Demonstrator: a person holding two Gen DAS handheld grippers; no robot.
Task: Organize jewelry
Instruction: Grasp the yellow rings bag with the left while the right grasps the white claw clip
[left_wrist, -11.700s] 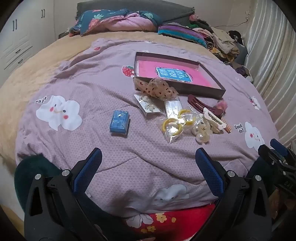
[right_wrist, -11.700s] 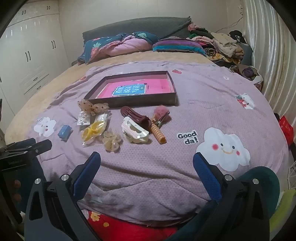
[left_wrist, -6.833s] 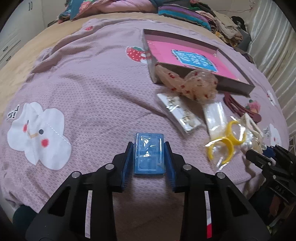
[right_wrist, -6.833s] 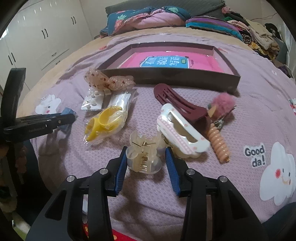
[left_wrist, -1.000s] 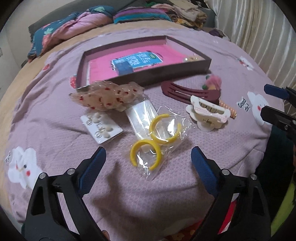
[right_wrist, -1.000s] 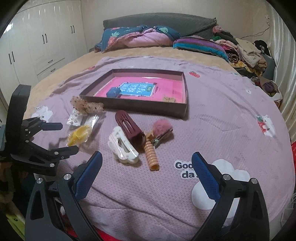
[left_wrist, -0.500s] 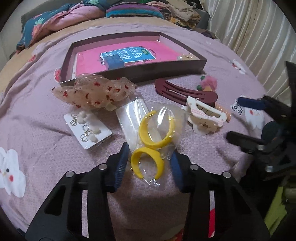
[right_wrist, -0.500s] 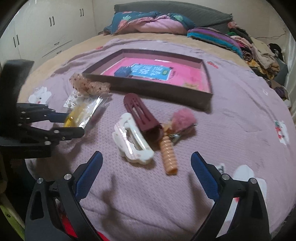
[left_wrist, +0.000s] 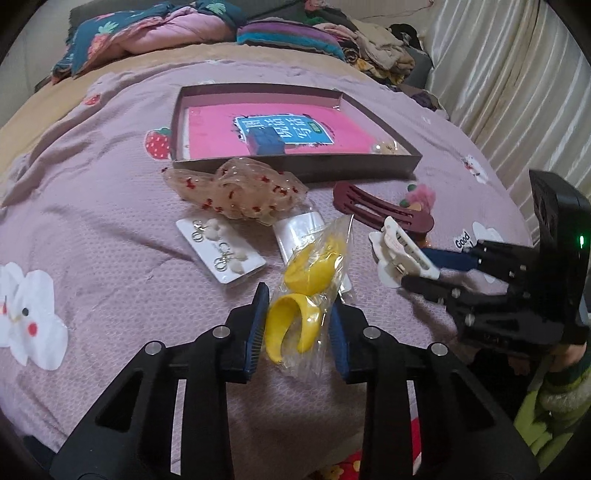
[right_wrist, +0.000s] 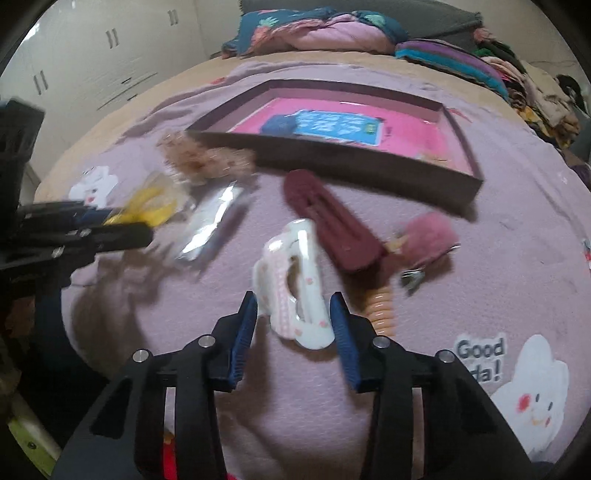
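Note:
My left gripper (left_wrist: 298, 326) is shut on a clear bag of yellow hoop earrings (left_wrist: 314, 280) and holds it tilted just above the purple bedspread. My right gripper (right_wrist: 293, 325) has its jaws around a white hair claw (right_wrist: 291, 291) lying on the bedspread; the pads sit close to its sides and contact is unclear in the blur. The right gripper also shows in the left wrist view (left_wrist: 417, 271) at the white claw (left_wrist: 400, 251). The brown tray (left_wrist: 295, 173) with a pink book inside holds a blue box (left_wrist: 266, 142) and a small amber clip (left_wrist: 386, 147).
On the bedspread lie a sheer red-dotted bow (left_wrist: 236, 192), an earring card (left_wrist: 219, 251), a clear packet (left_wrist: 299, 229), a maroon hair clip (left_wrist: 384, 212), a pink pom clip (right_wrist: 428, 236) and an orange spiral tie (right_wrist: 380, 306). Folded clothes (left_wrist: 373, 51) are piled at the back.
My left gripper has closed on the yellow earring bag and lifted its near end. My right gripper has moved forward and narrowed from wide open around the white hair claw.

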